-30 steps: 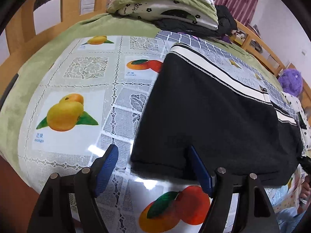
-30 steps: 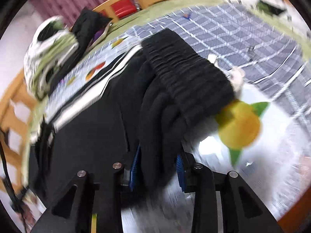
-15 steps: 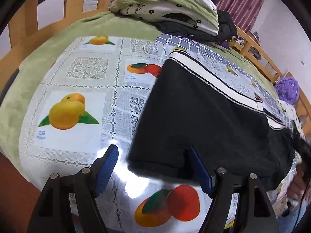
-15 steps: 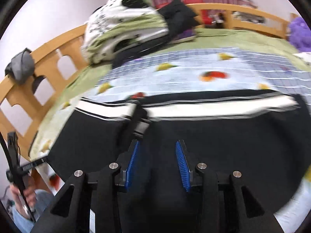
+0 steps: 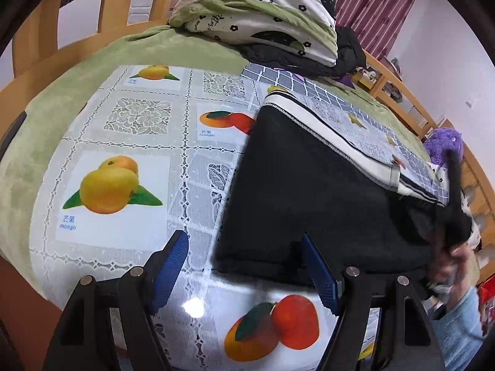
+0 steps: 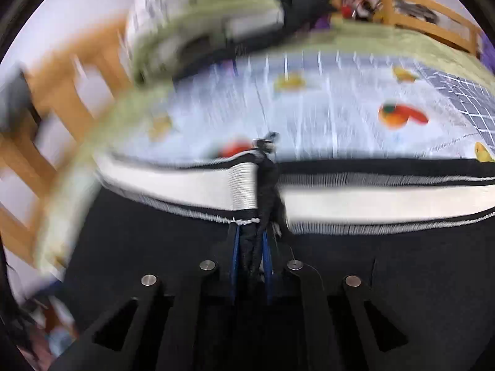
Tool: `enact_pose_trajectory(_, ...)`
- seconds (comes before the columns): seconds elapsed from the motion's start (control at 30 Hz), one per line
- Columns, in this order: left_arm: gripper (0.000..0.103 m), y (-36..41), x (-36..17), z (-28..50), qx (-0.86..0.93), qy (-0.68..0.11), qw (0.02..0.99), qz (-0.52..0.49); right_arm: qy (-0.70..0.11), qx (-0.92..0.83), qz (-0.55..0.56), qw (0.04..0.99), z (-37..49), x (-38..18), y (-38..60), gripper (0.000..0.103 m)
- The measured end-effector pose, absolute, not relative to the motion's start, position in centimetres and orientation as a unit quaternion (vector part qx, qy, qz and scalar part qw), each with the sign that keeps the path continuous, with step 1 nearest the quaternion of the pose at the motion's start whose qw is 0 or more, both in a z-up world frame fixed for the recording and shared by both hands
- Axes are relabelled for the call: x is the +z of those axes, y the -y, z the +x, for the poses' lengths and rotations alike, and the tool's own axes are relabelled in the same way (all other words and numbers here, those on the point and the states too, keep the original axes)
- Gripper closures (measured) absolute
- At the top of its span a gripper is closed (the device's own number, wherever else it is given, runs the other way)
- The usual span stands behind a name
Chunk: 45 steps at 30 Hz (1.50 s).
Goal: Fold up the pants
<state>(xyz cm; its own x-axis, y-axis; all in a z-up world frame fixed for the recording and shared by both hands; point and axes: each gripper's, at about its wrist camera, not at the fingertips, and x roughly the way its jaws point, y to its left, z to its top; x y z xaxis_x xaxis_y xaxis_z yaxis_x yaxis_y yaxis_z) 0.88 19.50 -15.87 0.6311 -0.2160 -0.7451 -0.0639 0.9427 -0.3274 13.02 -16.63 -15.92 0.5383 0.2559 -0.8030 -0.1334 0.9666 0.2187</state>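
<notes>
Both grippers show at the bottom of their own views. At lower centre of the left wrist view, the left gripper [image 5: 244,273] stands with its blue pads spread wide over the near edge of the black pants [image 5: 309,191], one pad above the tablecloth [image 5: 148,117] and the other above the dark cloth, pinching nothing. At lower centre of the blurred right wrist view, the right gripper [image 6: 251,264] has just been closing, its pads now pressed onto a bunched fold of the black fabric [image 6: 266,191] that rises between them toward the white side stripe [image 6: 371,201]. The pants lie flat across the right half of the left wrist view, on the fruit-printed tablecloth spread over a green blanket [image 5: 77,71]. A folded quilt [image 5: 263,12] sits at the top centre there, against a wooden bed frame [image 5: 40,27]. A purple plush toy [image 5: 445,145] shows at the right edge, and a hand [image 5: 461,256] at lower right.
</notes>
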Motion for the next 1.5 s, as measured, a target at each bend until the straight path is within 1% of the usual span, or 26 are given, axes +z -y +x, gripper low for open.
enact_pose_trajectory(0.07,0.030,-19.7,-15.9,0.9,-0.050,-0.431,0.885,-0.169,-0.469,0.106,0.027,0.876,12.3,-16.2,16.0,0.073)
enact_pose_trajectory(0.1,0.030,-19.8,-15.9,0.7,-0.052,-0.431,0.885,-0.170,-0.472,0.106,0.026,0.875,11.8,-15.6,16.2,0.071)
enact_pose_trajectory(0.23,0.030,-20.5,-16.2,0.4,-0.062,-0.429,0.880,-0.195,-0.438,0.113,0.089,0.887,7.3,-12.9,18.5,0.070)
enact_pose_trajectory(0.27,0.030,-20.7,-16.5,0.5,-0.068,-0.430,0.875,-0.214,-0.431,0.126,0.093,0.889,6.1,-12.6,18.5,0.069)
enact_pose_trajectory(0.3,0.030,-20.8,-16.9,0.7,-0.075,-0.432,0.868,-0.234,-0.423,0.141,0.091,0.890,4.8,-12.4,18.3,0.064)
enact_pose_trajectory(0.37,0.031,-21.1,-18.2,1.2,-0.089,-0.430,0.850,-0.290,-0.426,0.161,0.055,0.889,2.4,-13.6,17.0,0.060)
enact_pose_trajectory(0.4,0.032,-21.2,-18.4,1.2,-0.087,-0.425,0.849,-0.300,-0.434,0.160,0.034,0.886,1.9,-14.6,16.4,0.059)
enact_pose_trajectory(0.43,0.032,-21.2,-18.5,1.2,-0.088,-0.418,0.850,-0.307,-0.442,0.151,0.020,0.884,1.9,-15.5,15.9,0.056)
enact_pose_trajectory(0.47,0.032,-21.0,-18.6,1.3,-0.091,-0.417,0.850,-0.308,-0.445,0.141,0.023,0.884,1.6,-16.6,15.9,0.053)
enact_pose_trajectory(0.57,0.033,-20.5,-18.5,1.8,-0.088,-0.421,0.851,-0.301,-0.435,0.128,0.098,0.886,1.4,-16.4,17.3,0.052)
enact_pose_trajectory(0.63,0.044,-20.4,-18.4,2.1,-0.071,-0.425,0.855,-0.289,-0.432,0.117,0.138,0.884,0.9,-15.6,18.4,0.052)
enact_pose_trajectory(0.67,0.055,-20.4,-18.3,2.3,-0.055,-0.427,0.858,-0.281,-0.427,0.112,0.142,0.886,0.5,-15.0,18.9,0.052)
enact_pose_trajectory(0.73,0.065,-20.3,-18.0,2.7,-0.043,-0.432,0.858,-0.274,-0.427,0.100,0.119,0.891,0.0,-14.0,19.4,0.052)
enact_pose_trajectory(0.77,0.073,-19.9,-17.4,2.8,-0.040,-0.430,0.863,-0.261,-0.424,0.084,0.099,0.896,-0.5,-13.3,19.9,0.052)
enact_pose_trajectory(0.8,0.079,-19.3,-16.5,2.7,-0.032,-0.423,0.873,-0.238,-0.420,0.068,0.084,0.901,-0.9,-12.8,20.5,0.052)
enact_pose_trajectory(0.87,0.086,-16.9,-13.5,2.5,-0.039,-0.399,0.900,-0.168,-0.412,0.027,0.068,0.908,-1.8,-11.4,22.6,0.052)
enact_pose_trajectory(1.0,0.088,-11.4,-8.0,2.1,-0.081,-0.363,0.923,-0.105,-0.405,0.015,0.062,0.912,-2.3,-9.4,26.3,0.052)
enact_pose_trajectory(1.13,0.089,-4.8,-4.9,2.1,-0.118,-0.343,0.930,-0.068,-0.400,0.022,0.026,0.916,-2.2,-8.8,29.4,0.052)
enact_pose_trajectory(1.2,0.090,-1.4,-4.3,2.0,-0.149,-0.348,0.924,-0.062,-0.386,0.023,0.028,0.922,-2.4,-9.0,31.1,0.052)
enact_pose_trajectory(1.33,0.090,6.0,-5.1,1.5,-0.217,-0.372,0.902,-0.039,-0.376,0.030,0.082,0.922,-3.1,-10.1,35.2,0.052)
enact_pose_trajectory(1.4,0.090,8.8,-6.3,1.4,-0.242,-0.391,0.887,-0.034,-0.376,0.028,0.118,0.918,-3.3,-10.9,37.8,0.052)
enact_pose_trajectory(1.5,0.090,11.0,-8.7,1.9,-0.265,-0.425,0.864,-0.051,-0.389,0.019,0.161,0.907,-2.9,-11.6,40.3,0.052)
